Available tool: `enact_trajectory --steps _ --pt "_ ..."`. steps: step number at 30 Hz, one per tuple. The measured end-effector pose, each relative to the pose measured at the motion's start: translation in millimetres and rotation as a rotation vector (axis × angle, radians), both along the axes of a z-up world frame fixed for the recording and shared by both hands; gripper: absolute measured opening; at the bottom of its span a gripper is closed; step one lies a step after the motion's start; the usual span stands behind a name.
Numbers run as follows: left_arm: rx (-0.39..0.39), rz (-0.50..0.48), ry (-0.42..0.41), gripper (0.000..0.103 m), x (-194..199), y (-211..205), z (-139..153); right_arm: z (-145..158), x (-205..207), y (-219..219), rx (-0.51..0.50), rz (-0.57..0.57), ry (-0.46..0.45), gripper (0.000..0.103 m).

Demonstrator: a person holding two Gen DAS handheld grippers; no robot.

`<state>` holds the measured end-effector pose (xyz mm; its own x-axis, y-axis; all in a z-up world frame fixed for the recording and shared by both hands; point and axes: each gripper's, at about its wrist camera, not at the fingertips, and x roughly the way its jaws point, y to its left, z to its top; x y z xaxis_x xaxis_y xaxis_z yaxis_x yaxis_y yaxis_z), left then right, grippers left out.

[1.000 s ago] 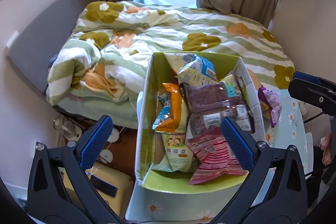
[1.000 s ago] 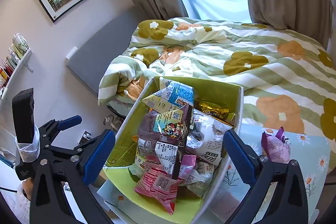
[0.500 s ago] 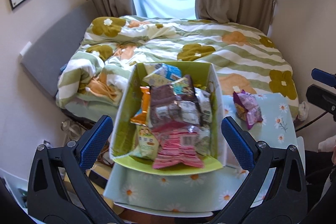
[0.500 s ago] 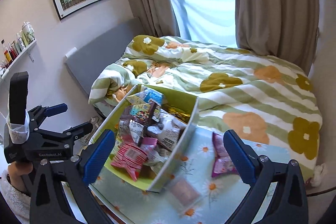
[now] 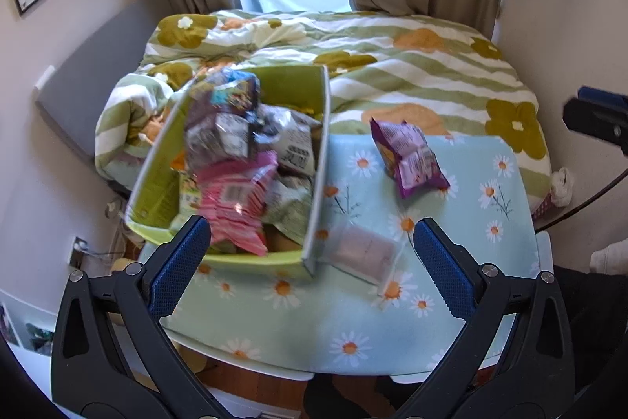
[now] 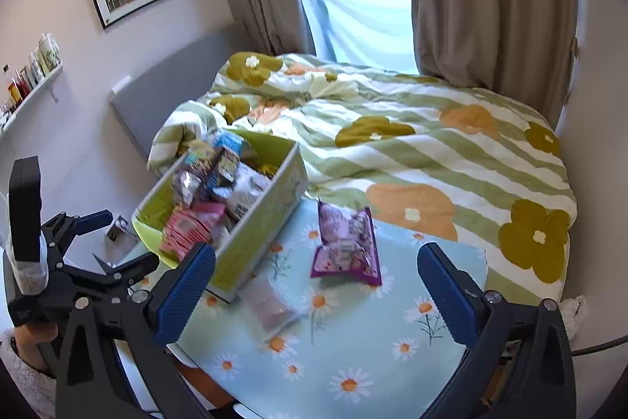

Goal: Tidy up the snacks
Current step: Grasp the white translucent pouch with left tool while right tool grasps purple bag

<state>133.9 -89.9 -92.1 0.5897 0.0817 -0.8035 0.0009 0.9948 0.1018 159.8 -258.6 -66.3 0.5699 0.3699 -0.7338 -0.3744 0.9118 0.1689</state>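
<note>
My left gripper [image 5: 312,254] and right gripper [image 6: 316,285], both spread and empty, hover above the table [image 5: 463,324]; purple packet [image 5: 410,158] lies beside the full green box [image 5: 318,160].

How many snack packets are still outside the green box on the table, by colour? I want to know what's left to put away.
Purple packet: 1
Clear packet with pinkish contents: 1
Total: 2 outside the green box, both lying on the daisy tablecloth. Packets piled in the box overlap too much to count.
</note>
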Motion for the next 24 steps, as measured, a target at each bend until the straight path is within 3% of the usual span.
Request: enact_trajectory --steps 8,12,16,24 --pt "0.116 -0.074 0.079 0.102 2 -63 -81 -64 32 -24 0.006 0.040 0.113 0.103" --pt "0.118 -0.057 0.137 0.102 17 -73 -120 -100 54 -28 0.017 0.052 0.174 0.103" --pt "0.078 0.078 0.173 0.102 37 -65 -145 -132 73 -28 0.028 0.057 0.223 0.103" --pt "-0.090 0.431 0.191 0.102 49 -46 -183 -170 96 -18 0.064 0.077 0.284 0.103"
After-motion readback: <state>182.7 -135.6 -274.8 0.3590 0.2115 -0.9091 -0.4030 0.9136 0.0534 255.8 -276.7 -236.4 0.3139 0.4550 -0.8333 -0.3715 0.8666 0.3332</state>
